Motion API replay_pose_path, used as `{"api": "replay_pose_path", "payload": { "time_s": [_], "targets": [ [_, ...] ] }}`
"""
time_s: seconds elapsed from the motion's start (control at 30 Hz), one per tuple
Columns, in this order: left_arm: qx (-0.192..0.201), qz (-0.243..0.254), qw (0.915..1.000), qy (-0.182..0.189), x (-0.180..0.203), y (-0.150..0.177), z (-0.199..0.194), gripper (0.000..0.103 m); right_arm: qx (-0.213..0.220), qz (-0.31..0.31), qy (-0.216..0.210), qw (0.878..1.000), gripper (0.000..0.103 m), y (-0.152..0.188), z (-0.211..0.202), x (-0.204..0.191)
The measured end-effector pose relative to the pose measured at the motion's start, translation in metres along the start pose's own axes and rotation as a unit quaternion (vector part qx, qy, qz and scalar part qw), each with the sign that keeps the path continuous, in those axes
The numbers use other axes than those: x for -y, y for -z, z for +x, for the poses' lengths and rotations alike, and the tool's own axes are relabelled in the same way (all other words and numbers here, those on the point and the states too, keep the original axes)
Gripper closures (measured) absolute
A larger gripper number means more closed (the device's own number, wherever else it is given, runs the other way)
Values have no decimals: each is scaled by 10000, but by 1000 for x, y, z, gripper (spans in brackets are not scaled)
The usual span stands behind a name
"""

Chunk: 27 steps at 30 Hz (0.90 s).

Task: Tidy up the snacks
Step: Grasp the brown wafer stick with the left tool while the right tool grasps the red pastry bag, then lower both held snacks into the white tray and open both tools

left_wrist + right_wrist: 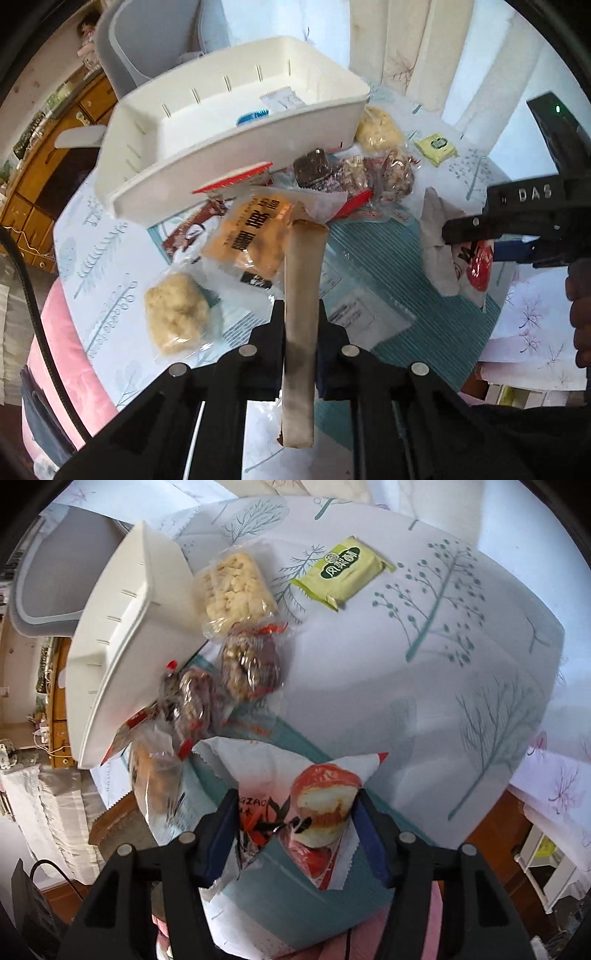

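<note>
Early stage. White bin [236, 147] holds two packets; most snacks on table [406, 701]. Left gripper [301, 321] clamped on brown stick pack [301, 295]; right gripper [295, 827] gripping red-white pastry packet [314, 812], both lifted.

My left gripper [301, 325] and right gripper [295, 830] are black, with round silver screws on the finger arms, blue pads, and "DAS" embossed on the right one's body.

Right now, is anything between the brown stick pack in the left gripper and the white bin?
Nothing visible. The left gripper holds the stick pack above the loose snacks, and the bin's open top is unobstructed, though its near wall must be cleared.
</note>
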<state>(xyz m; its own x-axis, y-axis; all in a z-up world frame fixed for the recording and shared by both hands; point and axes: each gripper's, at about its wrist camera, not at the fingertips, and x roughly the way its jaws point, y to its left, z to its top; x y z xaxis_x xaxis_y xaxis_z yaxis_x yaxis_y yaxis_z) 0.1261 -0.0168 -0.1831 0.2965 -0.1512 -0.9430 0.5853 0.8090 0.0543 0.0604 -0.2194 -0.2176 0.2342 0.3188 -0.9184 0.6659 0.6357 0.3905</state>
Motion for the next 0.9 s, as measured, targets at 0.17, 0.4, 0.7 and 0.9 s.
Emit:
{"api": "replay_pose_path", "payload": {
  "time_s": [0.17,0.4,0.7,0.9],
  "targets": [
    [309,-33,9995,94,-9,13,-36,93,228,-138,-187,9995,42,30,-16,-3],
    [334,-263,9984,362,-23,27,-74,93,389,-424,-405,9975,42,66,-38,-26],
    [283,-727,9949,638,-48,24,-102,93,366,-691,-715,9944,42,83,-57,-64],
    [393,-1098,9909,676,-66,3,-116,93,251,-902,-931,9913,42,70,-68,-88]
  ]
}}
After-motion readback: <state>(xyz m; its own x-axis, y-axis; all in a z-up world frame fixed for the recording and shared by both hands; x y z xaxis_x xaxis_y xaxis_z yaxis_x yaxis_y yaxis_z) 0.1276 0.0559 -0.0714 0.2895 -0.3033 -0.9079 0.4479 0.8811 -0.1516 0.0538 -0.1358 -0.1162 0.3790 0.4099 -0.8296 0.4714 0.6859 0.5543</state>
